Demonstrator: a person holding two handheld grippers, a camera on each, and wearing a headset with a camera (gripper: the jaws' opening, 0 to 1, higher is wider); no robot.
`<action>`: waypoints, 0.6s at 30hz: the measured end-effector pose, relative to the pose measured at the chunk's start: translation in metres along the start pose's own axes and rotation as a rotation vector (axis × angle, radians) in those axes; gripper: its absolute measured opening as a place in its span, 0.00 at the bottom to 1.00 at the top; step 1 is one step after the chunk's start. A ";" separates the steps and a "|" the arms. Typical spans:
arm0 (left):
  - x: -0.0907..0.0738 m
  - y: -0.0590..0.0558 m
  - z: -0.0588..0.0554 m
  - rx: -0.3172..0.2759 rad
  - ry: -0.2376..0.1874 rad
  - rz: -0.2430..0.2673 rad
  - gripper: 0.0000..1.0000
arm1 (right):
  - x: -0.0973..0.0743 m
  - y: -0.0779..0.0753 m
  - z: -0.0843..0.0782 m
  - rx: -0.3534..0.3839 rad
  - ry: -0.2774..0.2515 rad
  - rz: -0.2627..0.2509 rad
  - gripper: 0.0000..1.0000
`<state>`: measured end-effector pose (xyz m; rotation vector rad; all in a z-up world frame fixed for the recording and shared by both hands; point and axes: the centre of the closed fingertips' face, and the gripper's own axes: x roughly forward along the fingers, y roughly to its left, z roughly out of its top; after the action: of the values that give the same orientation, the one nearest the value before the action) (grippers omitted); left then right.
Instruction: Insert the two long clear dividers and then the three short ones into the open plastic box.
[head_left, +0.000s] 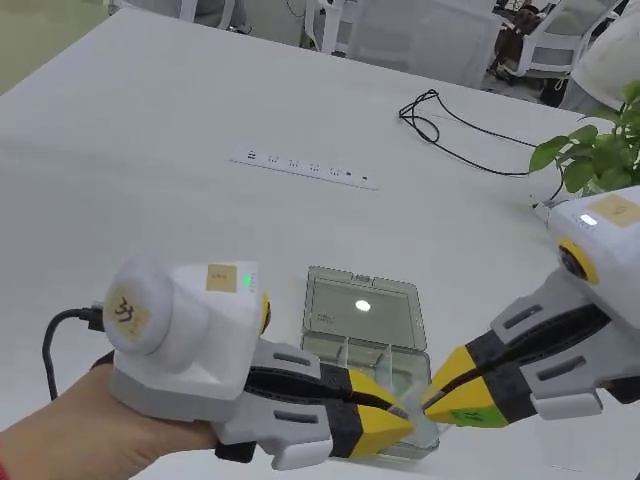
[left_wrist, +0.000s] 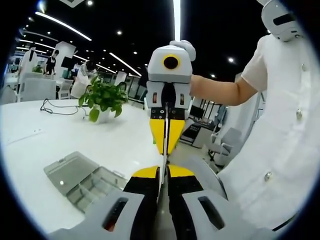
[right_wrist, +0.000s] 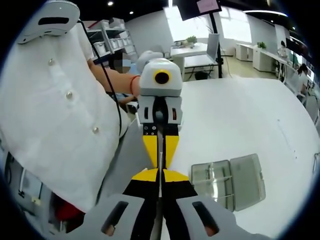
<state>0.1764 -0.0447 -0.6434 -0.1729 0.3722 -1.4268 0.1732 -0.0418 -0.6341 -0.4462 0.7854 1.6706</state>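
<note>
Our left gripper (head_left: 398, 422) and right gripper (head_left: 435, 398) both pinch one thin clear divider (left_wrist: 162, 161); their tips meet. The open clear plastic box (head_left: 345, 350) sits by the tabletop's (head_left: 200, 220) near edge.

Wide white surface (head_left: 200, 120) ran up to the top of the head view. Pale green floor (head_left: 40, 40) showed at upper left. A white power strip (head_left: 305, 168) lay flat near centre, and a black cable (head_left: 415, 103) looped at upper right. A leafy potted plant (head_left: 595, 150) stood at the right edge. Office chairs (head_left: 550, 45) sat past the far edge, upper right.

Left gripper view: dark ceiling, long light strips (left_wrist: 60, 25) at upper left.

Right gripper view: bright windows (right_wrist: 240, 25) at upper right, a white desk (right_wrist: 192, 52) beneath them.
</note>
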 end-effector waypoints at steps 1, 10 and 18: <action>-0.001 0.001 -0.001 -0.002 0.001 0.005 0.02 | 0.000 0.000 0.000 -0.001 -0.001 -0.003 0.03; -0.010 0.010 -0.008 0.002 0.007 0.059 0.13 | -0.004 -0.011 -0.002 0.011 -0.008 -0.040 0.03; -0.020 0.022 -0.015 -0.006 0.017 0.116 0.24 | -0.005 -0.018 -0.003 0.021 -0.010 -0.062 0.03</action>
<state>0.1895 -0.0201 -0.6620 -0.1413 0.3944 -1.3134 0.1919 -0.0456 -0.6372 -0.4424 0.7738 1.6048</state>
